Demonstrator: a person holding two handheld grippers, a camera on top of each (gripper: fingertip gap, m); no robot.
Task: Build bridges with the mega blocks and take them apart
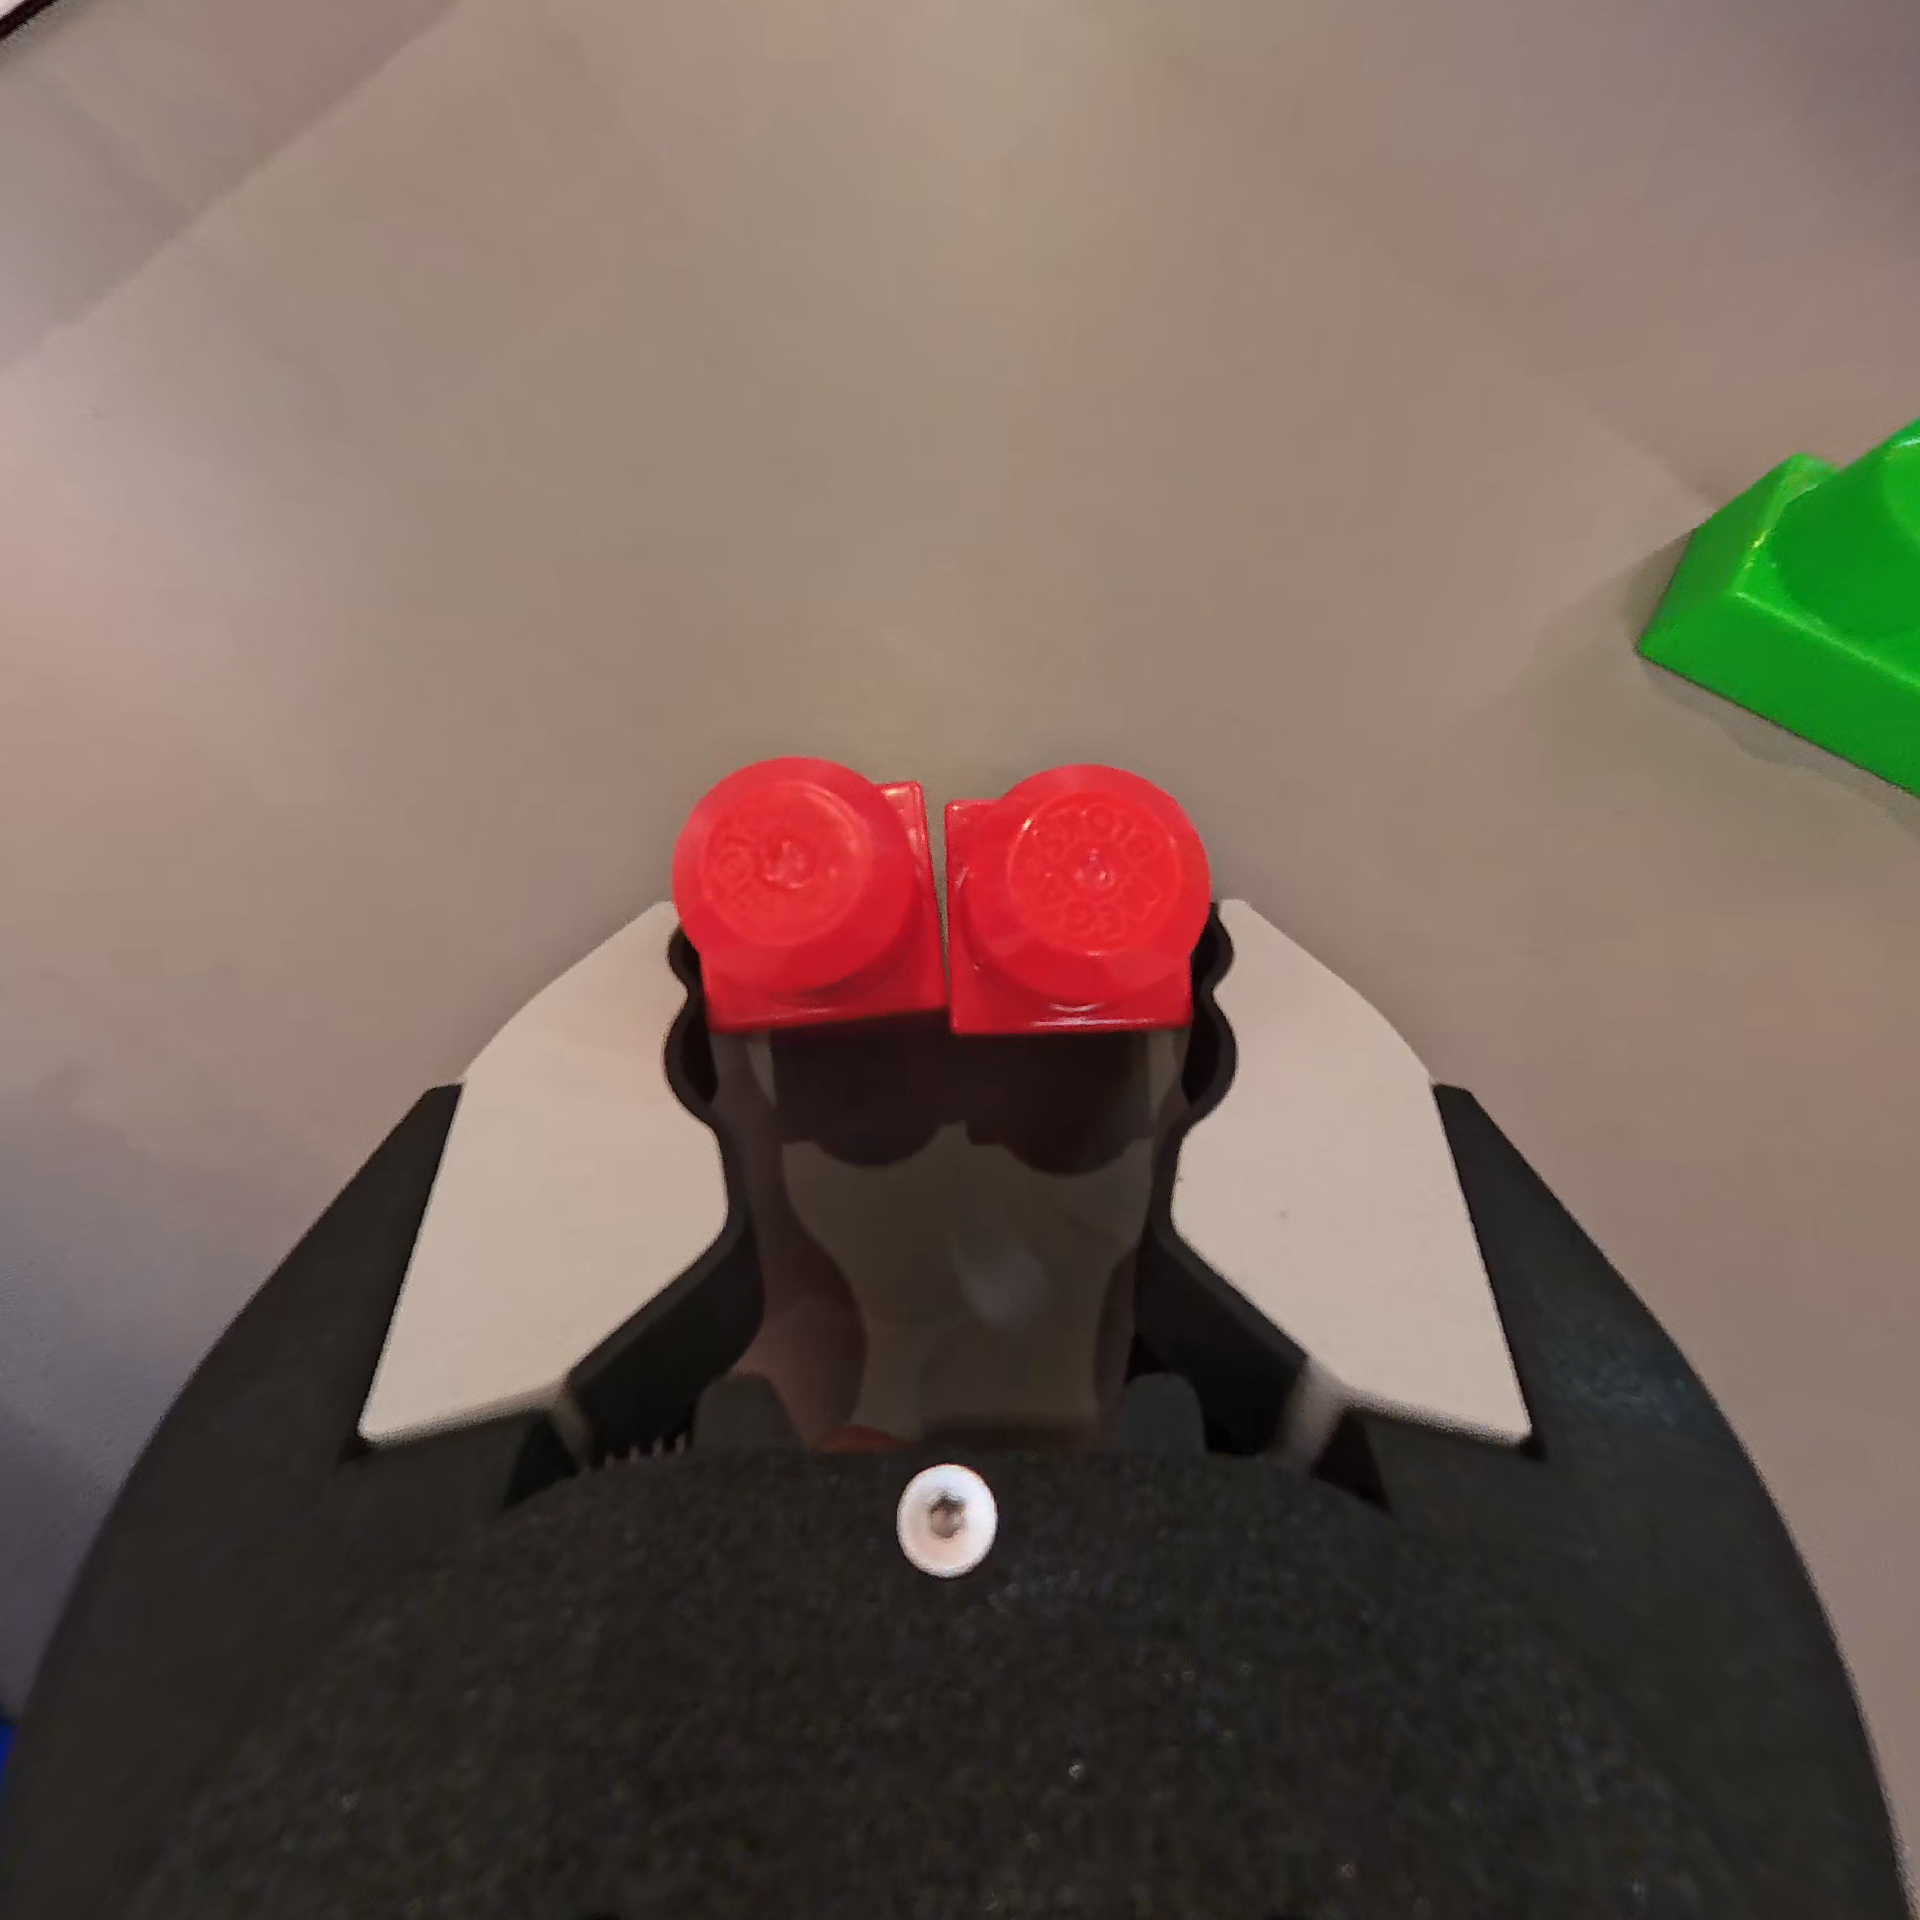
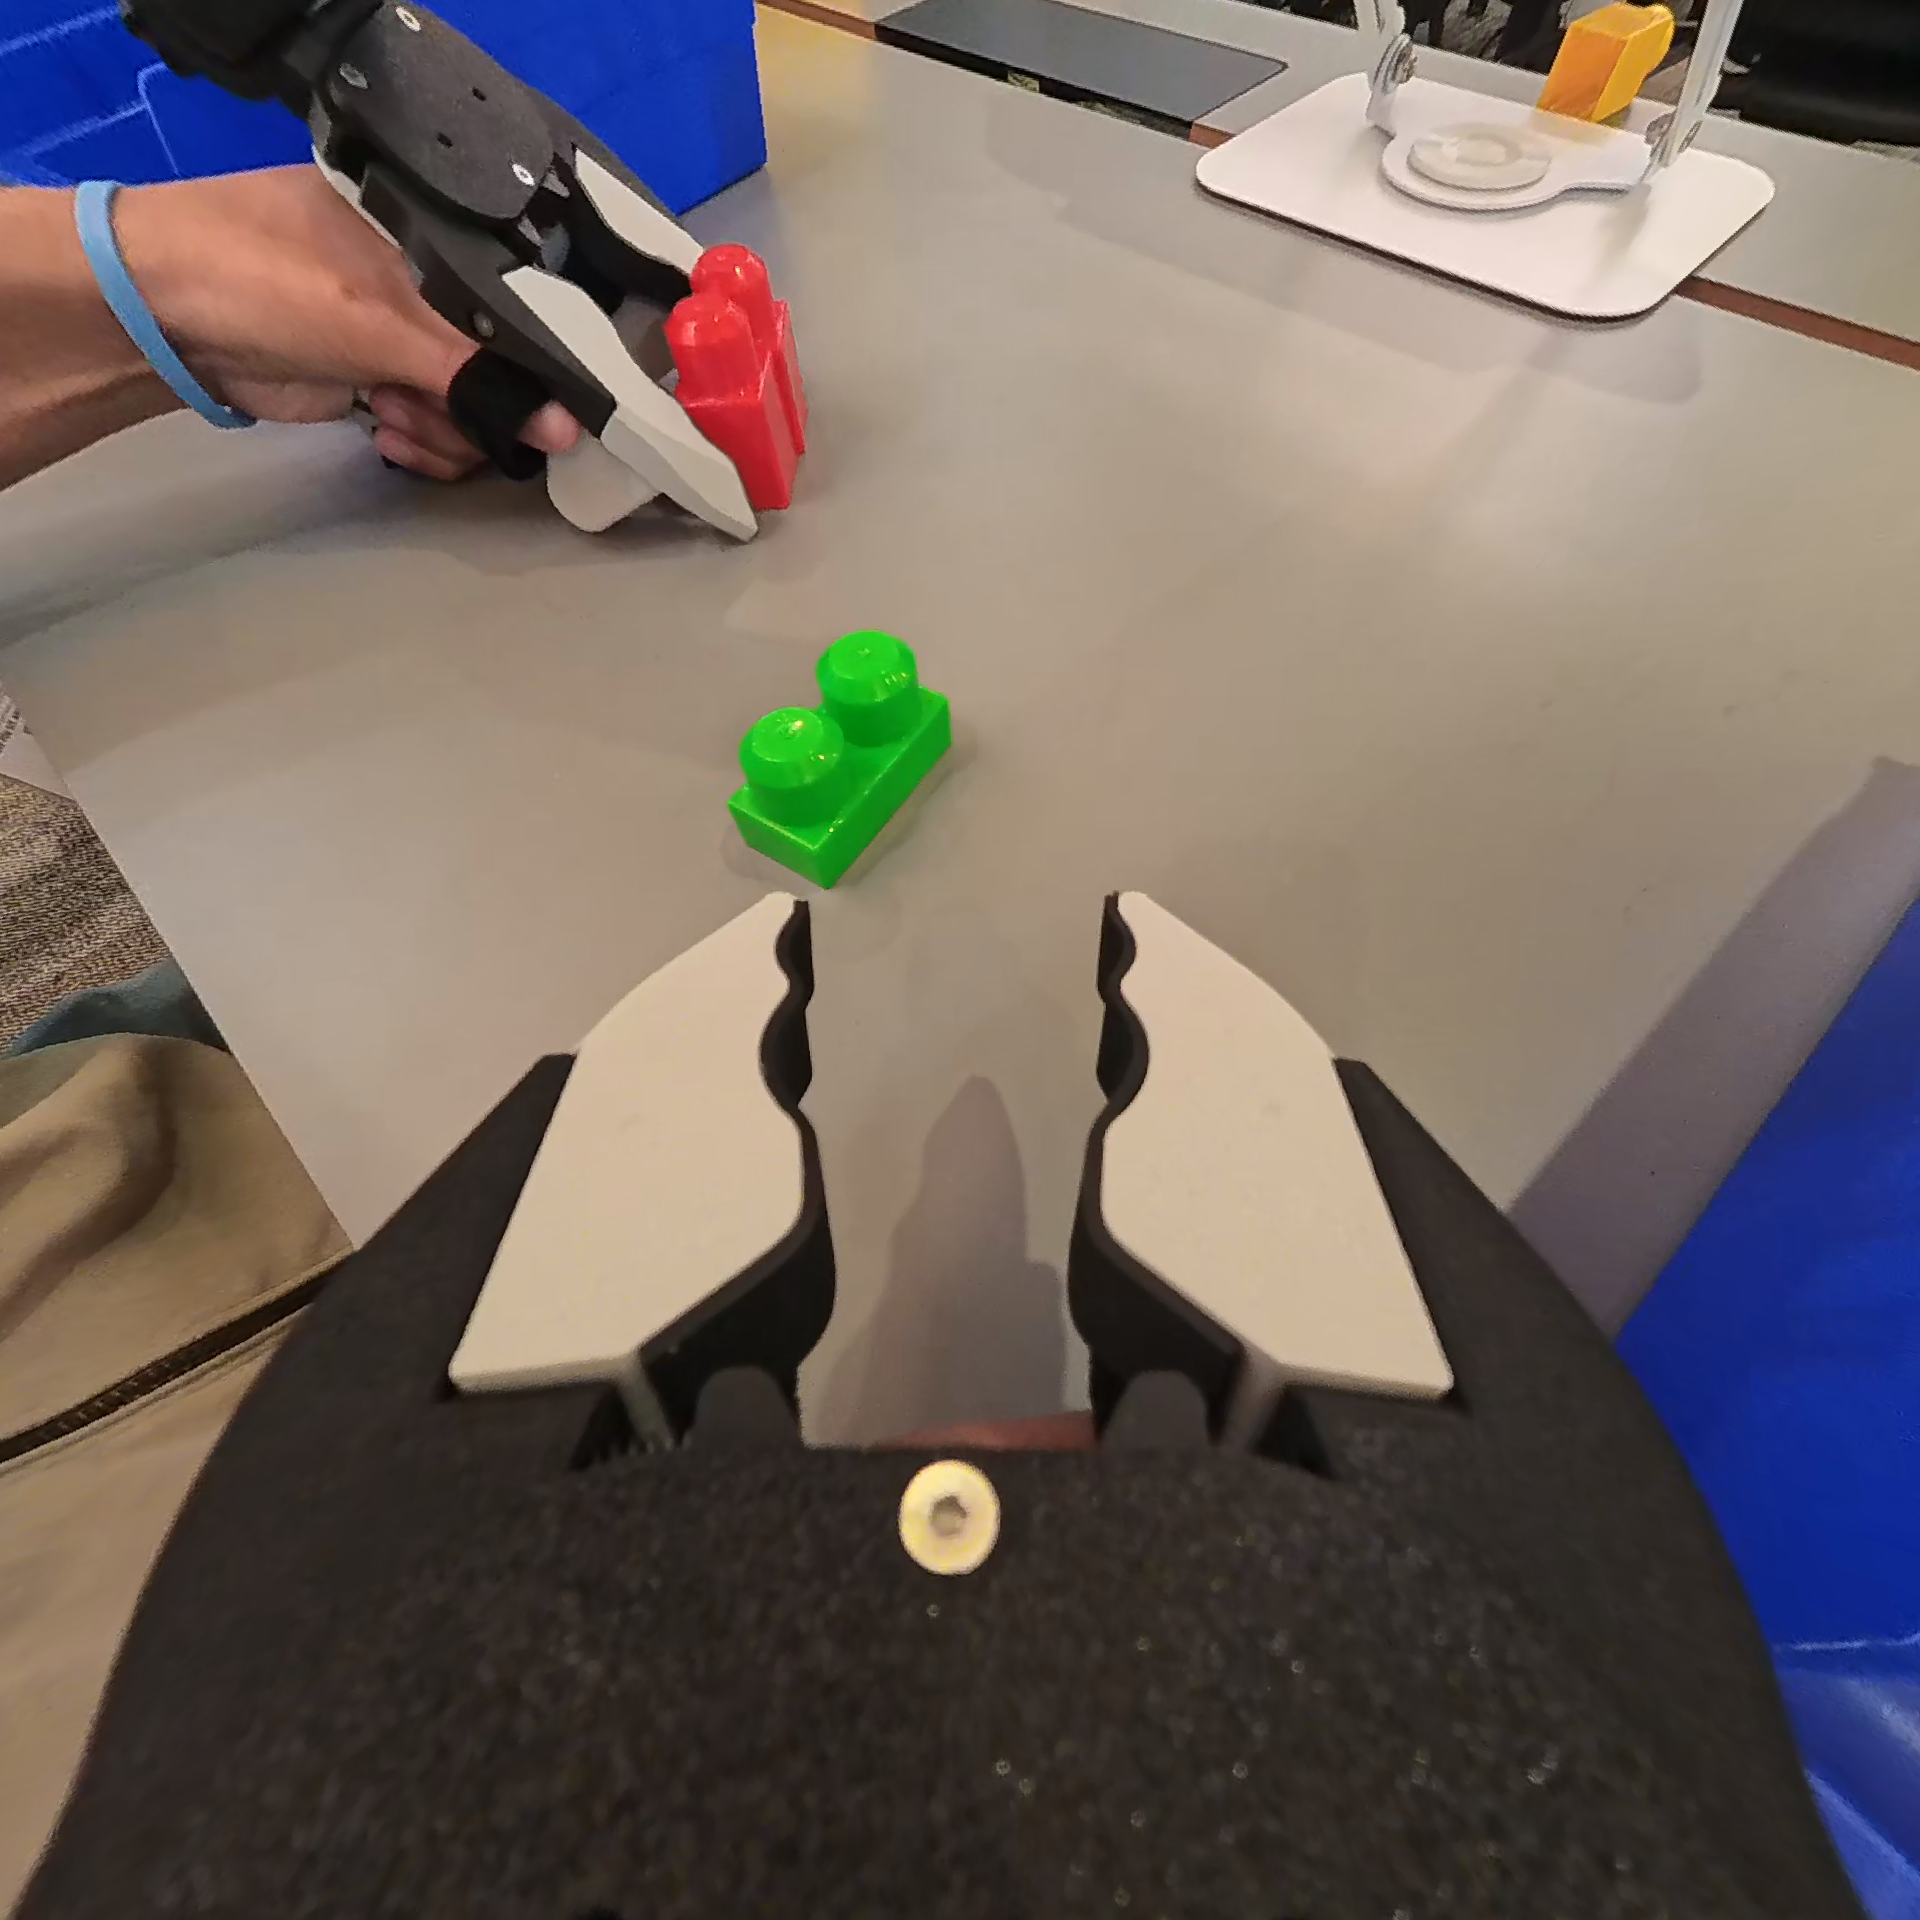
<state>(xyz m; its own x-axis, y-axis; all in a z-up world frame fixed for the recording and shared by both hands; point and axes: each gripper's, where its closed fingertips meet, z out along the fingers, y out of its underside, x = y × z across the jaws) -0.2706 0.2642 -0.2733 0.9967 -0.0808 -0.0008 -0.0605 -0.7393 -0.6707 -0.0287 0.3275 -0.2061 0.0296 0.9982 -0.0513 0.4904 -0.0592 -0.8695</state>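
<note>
Grey tabletop (image 2: 1299, 623) fills both views, smooth and matte. Along its far left side stands a blue bin (image 2: 665, 94), and more blue shows at the right edge of the right wrist view. Farther back, on the right, a white stand (image 2: 1486, 208) rests on the table with an orange block (image 2: 1600, 57) held above its base. A dark flat panel (image 2: 1081, 57) lies on the surface beside it.

Closest to the right camera, the right gripper (image 2: 954, 914) hovers low over the table with its fingers spread apart and nothing between them. Its tips sit just short of the green block (image 2: 842, 764), a two-stud piece lying flat on the table with studs up, not touched by either gripper. The same green block (image 1: 1808, 613) shows at the right edge of the left wrist view, partly cut off.

Farther off to the left, a person's hand (image 2: 270, 322) with a blue wristband (image 2: 135, 301) holds the left gripper (image 1: 940, 914), angled down toward the table. Its fingers are pressed in on two red blocks (image 1: 940, 904) standing side by side, each with one stud, a thin seam visible between them. In the right wrist view the red blocks (image 2: 743, 384) stand upright, their bottoms at or just above the tabletop; I cannot tell which.
</note>
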